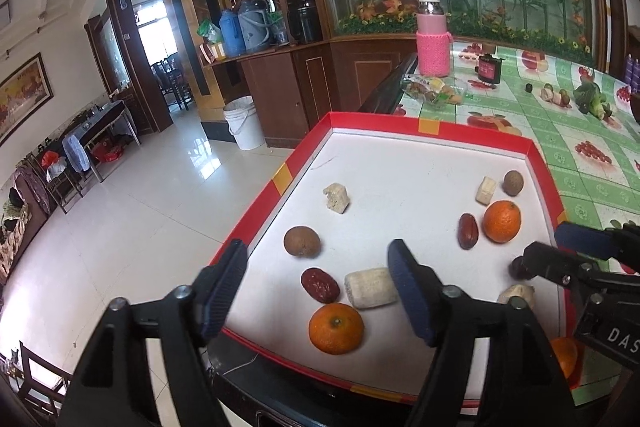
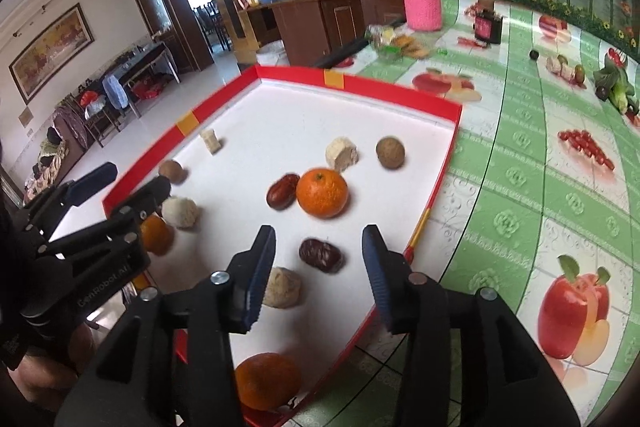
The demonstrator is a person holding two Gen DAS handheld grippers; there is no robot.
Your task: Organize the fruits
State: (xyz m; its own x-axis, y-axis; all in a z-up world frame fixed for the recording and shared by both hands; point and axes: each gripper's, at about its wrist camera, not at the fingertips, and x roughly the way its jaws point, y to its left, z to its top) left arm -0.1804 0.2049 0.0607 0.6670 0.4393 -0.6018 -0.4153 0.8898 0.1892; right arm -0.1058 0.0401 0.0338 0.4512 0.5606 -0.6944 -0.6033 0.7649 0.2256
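Left wrist view: the left gripper [image 1: 318, 291] hangs over the near corner of the red-rimmed tray [image 1: 472, 137], its jaws wide apart and holding nothing. Below the gap lie a red date [image 1: 320, 285], a pale root chunk [image 1: 370, 287] and an orange [image 1: 336, 327], with a brown round fruit [image 1: 302, 241] just beyond, so one of each kind seems gathered into a set here. A second set, another orange [image 1: 502, 221] with a date [image 1: 468, 231] touching it, lies towards the far right, where the right gripper [image 1: 560, 251] enters.

Right wrist view: the right gripper [image 2: 320, 275] is also parted and empty, a dark date [image 2: 322, 255] lying on the tray floor between its fingers, untouched. A beige chunk [image 2: 282, 287] rests just beside the left finger and a third orange [image 2: 266, 381] sits nearest the camera. This looks like a third set forming. The tray stands on a desk [image 2: 520, 187] covered in green fruit-print cloth.
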